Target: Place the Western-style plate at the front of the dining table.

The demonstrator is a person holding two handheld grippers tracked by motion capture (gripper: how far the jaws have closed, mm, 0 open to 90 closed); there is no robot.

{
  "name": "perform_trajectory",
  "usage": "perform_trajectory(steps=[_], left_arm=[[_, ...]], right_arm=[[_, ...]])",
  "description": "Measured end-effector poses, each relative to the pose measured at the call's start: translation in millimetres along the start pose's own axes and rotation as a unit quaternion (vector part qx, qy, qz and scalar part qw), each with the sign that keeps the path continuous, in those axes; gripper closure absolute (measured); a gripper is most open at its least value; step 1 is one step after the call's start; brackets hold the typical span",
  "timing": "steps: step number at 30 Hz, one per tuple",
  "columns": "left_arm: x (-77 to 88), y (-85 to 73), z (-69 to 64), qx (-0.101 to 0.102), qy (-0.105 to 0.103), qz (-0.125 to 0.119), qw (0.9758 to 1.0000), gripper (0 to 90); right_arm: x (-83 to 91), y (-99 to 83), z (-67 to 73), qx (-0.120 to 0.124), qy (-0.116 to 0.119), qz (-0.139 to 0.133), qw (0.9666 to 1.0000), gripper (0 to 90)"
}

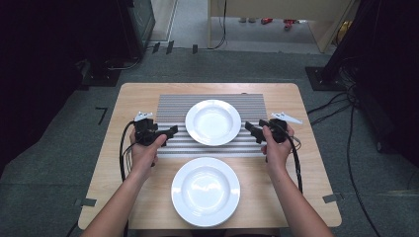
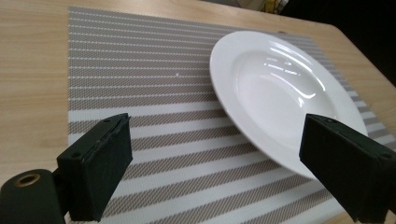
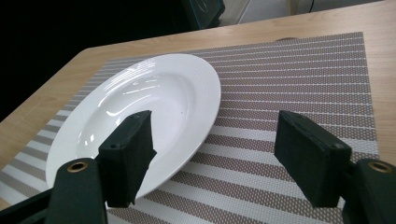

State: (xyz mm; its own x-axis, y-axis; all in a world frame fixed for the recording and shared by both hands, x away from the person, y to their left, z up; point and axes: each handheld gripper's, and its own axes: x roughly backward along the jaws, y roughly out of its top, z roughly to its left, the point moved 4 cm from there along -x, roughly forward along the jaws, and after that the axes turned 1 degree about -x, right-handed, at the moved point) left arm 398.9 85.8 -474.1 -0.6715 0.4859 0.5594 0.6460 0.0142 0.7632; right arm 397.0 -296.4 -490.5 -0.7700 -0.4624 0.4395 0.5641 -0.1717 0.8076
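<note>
A white deep plate (image 1: 213, 122) rests on a grey-and-white striped placemat (image 1: 170, 104) in the middle of the table. A second white plate (image 1: 205, 191) lies on bare wood nearer the person. My left gripper (image 1: 170, 132) hovers just left of the far plate, open, and my right gripper (image 1: 249, 127) hovers just right of it, open too. In the left gripper view my gripper (image 2: 219, 126) has wide jaws over the mat (image 2: 140, 70), with the plate (image 2: 280, 84) ahead to the right. In the right gripper view my gripper (image 3: 215, 121) faces the plate (image 3: 140, 93) rim, not touching.
The wooden table (image 1: 133, 94) has rounded corners and dark floor around it. Cables (image 1: 122, 148) trail from both grippers along the forearms. Bare placemat (image 3: 289, 70) stretches beside the far plate. Dark equipment stands beyond the far edge.
</note>
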Motion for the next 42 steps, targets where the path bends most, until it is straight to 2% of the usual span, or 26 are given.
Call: perform_trajectory(steps=[2,6,9,14,19,32,42], left_arm=[[6.0,-3.0,2.2,-0.001,0.004,-0.003,1.0,9.7],[17.6,-8.6,6.6,0.007,-0.003,-0.012,0.9999,9.7],[23.8,-15.2,9.1,-0.008,0.007,-0.006,0.9999,9.7],[33.7,-23.6,15.7,0.0,0.016,-0.004,0.9999,9.8],[45.0,-30.5,19.4,-0.005,0.022,-0.007,0.9997,9.8],[64.8,-47.0,29.4,0.003,0.027,-0.011,0.9996,9.8],[79.4,-66.7,39.8,0.007,0.04,-0.012,0.9991,9.8]], right_arm=[[7.5,-0.4,-1.1,0.005,0.0,-0.004,1.0,27.6],[19.1,-2.2,-3.0,0.01,-0.001,-0.006,0.9999,25.2],[26.8,-5.9,-4.6,0.013,-0.003,0.001,0.9999,23.4],[38.8,-11.4,-7.0,0.019,-0.007,0.003,0.9998,22.7],[51.9,-15.7,-7.5,0.028,-0.008,0.001,0.9996,22.4],[82.6,-27.9,-20.9,0.015,-0.013,-0.006,0.9998,22.1],[104.3,-42.5,-32.0,0.009,-0.022,-0.004,0.9997,22.0]])
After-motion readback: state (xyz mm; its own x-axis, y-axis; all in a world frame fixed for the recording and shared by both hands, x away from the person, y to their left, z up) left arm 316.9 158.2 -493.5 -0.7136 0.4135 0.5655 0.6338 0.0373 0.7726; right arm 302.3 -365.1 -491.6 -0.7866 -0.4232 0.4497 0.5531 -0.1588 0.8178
